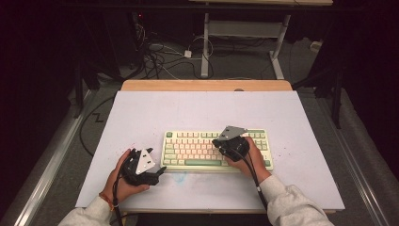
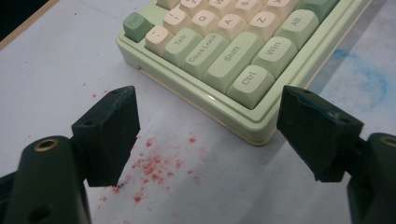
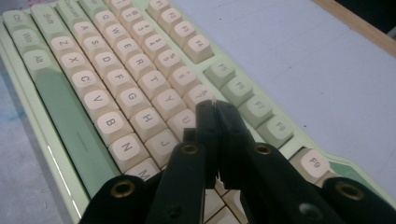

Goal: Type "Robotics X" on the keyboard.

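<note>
A pale green keyboard (image 1: 197,150) with cream and green keys lies on the white board, a little in front of its middle. My right gripper (image 1: 220,142) hovers over the keyboard's right half. In the right gripper view its jaws are pressed together, shut on nothing, and the right gripper (image 3: 214,106) points at the keys (image 3: 140,79) near the upper rows. My left gripper (image 1: 160,170) rests on the board just left of the keyboard's front left corner. In the left gripper view the left gripper (image 2: 208,114) stands open, its jaws wide apart, framing the keyboard's Ctrl corner (image 2: 250,81).
The white board (image 1: 141,113) covers a wooden table (image 1: 188,85). Red specks (image 2: 154,163) and a faint blue smudge (image 2: 369,79) mark the board near the keyboard. Beyond the table are a desk frame (image 1: 244,37) and cables (image 1: 160,54) on the floor.
</note>
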Action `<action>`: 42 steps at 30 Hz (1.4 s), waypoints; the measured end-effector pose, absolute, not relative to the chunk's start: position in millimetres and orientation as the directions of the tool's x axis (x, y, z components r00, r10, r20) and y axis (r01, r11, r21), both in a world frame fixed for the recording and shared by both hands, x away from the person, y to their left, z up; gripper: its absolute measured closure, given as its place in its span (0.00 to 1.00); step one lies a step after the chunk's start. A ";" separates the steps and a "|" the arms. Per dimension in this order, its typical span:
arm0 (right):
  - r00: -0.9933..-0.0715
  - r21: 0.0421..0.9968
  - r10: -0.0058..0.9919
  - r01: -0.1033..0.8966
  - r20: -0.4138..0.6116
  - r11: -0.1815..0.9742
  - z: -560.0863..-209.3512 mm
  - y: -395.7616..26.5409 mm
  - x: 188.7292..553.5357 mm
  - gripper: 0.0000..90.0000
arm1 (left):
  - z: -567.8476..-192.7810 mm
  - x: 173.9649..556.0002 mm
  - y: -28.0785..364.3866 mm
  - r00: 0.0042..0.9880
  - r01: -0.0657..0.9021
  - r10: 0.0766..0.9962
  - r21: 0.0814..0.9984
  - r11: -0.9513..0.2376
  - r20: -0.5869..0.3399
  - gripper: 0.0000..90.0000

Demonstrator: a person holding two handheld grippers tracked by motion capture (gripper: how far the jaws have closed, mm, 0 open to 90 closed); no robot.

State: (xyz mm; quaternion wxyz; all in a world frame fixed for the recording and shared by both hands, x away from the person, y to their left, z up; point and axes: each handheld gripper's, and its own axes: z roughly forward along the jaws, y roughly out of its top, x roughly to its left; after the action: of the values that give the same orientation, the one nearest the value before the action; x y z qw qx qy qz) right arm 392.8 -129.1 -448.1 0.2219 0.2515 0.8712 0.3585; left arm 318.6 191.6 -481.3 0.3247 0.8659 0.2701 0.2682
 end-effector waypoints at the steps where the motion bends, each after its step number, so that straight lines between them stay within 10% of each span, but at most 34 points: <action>1: -0.775 0.742 0.598 0.277 -0.202 0.611 -447.4 -130.1 392.5 0.98 | -481.4 318.6 191.4 0.711 0.294 0.641 0.706 -0.644 0.288 0.22; 13: -0.769 0.777 0.606 0.250 -0.203 0.577 -436.0 -137.7 384.1 0.85 | -482.5 318.5 190.7 0.714 0.294 0.634 0.696 -0.655 0.296 0.23; 31: -0.708 0.843 0.662 0.179 -0.248 0.507 -423.0 -156.8 369.8 0.33 | -482.7 318.0 190.4 0.715 0.295 0.632 0.689 -0.662 0.300 0.23; 42: -0.666 0.856 0.688 0.143 -0.289 0.497 -419.7 -174.2 354.7 0.26 | -480.3 316.6 191.3 0.719 0.301 0.638 0.703 -0.644 0.277 0.25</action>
State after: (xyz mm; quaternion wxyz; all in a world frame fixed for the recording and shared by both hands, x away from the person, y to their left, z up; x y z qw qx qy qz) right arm 354.7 -174.2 -419.7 0.3171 0.2579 0.8050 0.4300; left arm 316.6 191.3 -480.3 0.3240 0.8685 0.2702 0.2602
